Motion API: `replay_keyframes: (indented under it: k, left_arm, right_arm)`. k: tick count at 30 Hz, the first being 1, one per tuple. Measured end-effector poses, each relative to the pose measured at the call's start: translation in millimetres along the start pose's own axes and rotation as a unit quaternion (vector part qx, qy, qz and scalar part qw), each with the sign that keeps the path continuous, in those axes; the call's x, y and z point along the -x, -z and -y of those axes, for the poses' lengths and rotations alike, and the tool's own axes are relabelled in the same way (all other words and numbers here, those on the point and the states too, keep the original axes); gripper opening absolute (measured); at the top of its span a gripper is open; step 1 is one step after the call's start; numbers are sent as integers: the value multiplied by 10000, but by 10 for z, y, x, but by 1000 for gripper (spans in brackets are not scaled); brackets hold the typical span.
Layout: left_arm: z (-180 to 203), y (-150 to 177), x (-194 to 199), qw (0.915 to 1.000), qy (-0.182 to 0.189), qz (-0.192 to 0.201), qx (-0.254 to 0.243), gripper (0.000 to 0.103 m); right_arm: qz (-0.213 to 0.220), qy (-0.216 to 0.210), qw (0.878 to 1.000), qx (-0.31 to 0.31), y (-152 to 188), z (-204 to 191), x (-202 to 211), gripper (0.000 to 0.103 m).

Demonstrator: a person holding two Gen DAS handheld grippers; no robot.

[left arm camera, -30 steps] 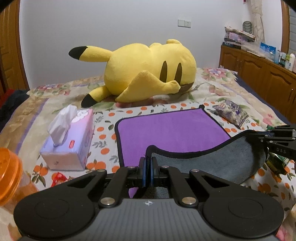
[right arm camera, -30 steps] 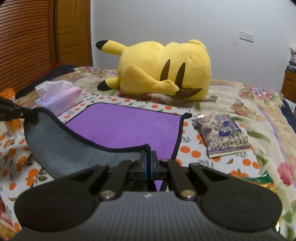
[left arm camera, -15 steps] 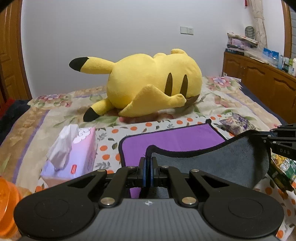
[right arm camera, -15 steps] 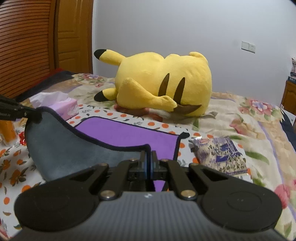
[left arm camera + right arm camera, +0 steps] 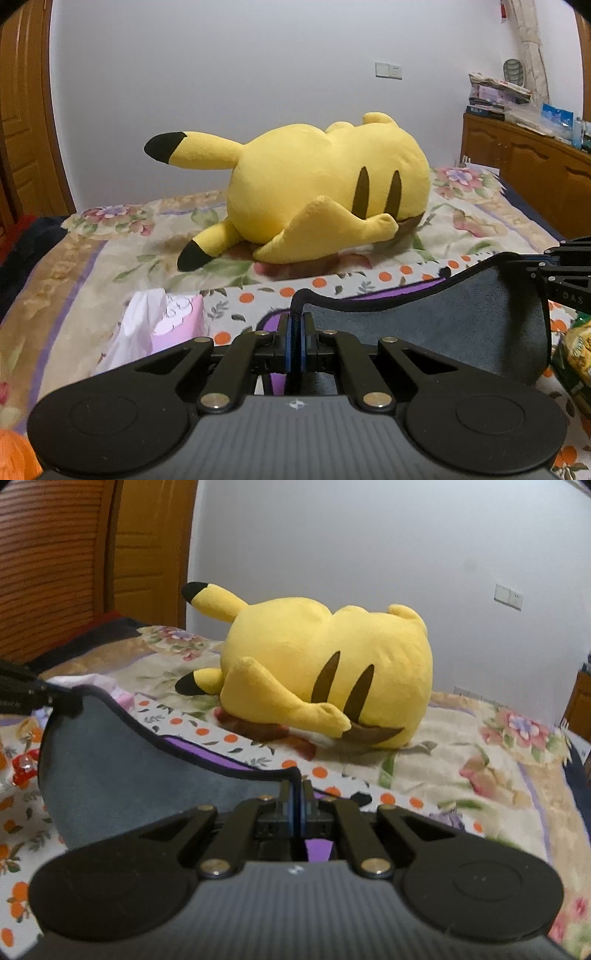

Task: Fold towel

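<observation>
Grey towel (image 5: 443, 325) hangs crosswise, long edge between both grippers.

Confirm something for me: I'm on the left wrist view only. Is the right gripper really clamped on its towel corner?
Observer: Yes. In the right wrist view the right gripper has its jaws shut on the black-trimmed edge of the towel.
Operator: Does the lifted towel hide anything beyond that gripper from me?
Observer: A purplish packet lies on the bedspread just right of it; only part shows.
Operator: And my own side, seen from there?
Observer: The left gripper pinches the very corner, with the black trim bunched at its tips.
</observation>
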State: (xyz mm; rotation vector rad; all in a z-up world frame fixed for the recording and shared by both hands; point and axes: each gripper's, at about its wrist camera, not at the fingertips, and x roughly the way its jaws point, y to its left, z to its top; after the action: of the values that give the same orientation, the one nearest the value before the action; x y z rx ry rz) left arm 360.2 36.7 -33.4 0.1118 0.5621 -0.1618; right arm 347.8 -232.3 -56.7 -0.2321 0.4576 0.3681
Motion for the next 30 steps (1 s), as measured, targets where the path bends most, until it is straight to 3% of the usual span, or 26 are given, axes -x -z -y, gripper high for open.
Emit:
replay_keyframes:
  k: [16, 30]
  left_arm:
    - [2, -148, -553, 9992, -379, 26, 107, 5]
    - [20, 38, -1023, 9969, -756, -174, 84, 5]
  right_arm:
    - [-10, 372, 9992, 141, -152, 43, -467, 4]
    - [-483, 562, 9972, 138, 46, 46, -967, 4]
